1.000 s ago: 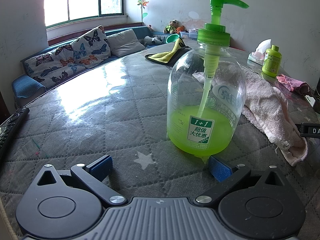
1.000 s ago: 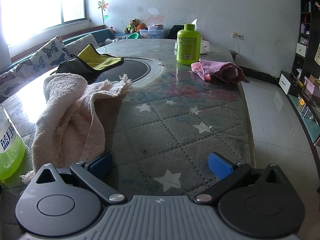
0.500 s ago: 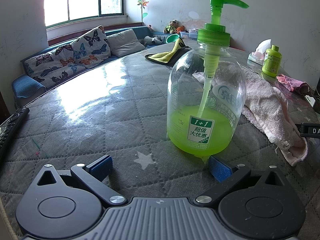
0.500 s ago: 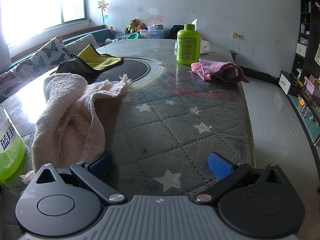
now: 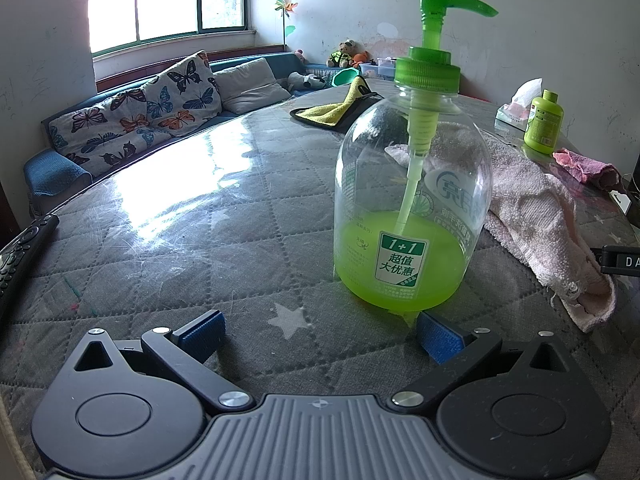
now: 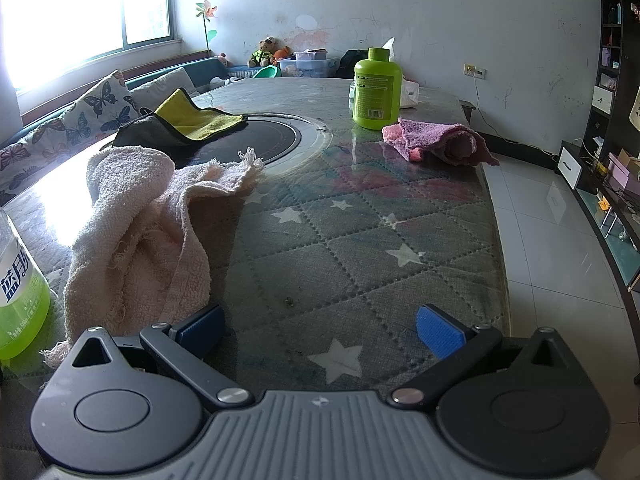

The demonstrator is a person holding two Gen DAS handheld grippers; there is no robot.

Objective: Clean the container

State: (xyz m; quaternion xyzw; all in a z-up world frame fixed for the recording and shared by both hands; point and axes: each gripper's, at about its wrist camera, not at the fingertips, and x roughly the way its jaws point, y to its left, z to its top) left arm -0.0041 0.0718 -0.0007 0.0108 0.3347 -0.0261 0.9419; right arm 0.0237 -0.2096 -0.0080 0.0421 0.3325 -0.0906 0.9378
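Green liquid fills the lower part of a clear pump bottle [image 5: 412, 200] standing upright on the quilted table [image 5: 180, 248], just ahead of the left gripper [image 5: 320, 330] and toward its right finger; both the left and the right gripper [image 6: 320, 330] gape, empty, a pale pink towel [image 6: 148, 216] between them

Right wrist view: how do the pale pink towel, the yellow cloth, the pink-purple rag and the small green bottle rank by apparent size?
1. Pale pink towel, nearest the camera, which flatters it.
2. Yellow cloth.
3. Pink-purple rag and small green bottle look about alike; I would not rank them.
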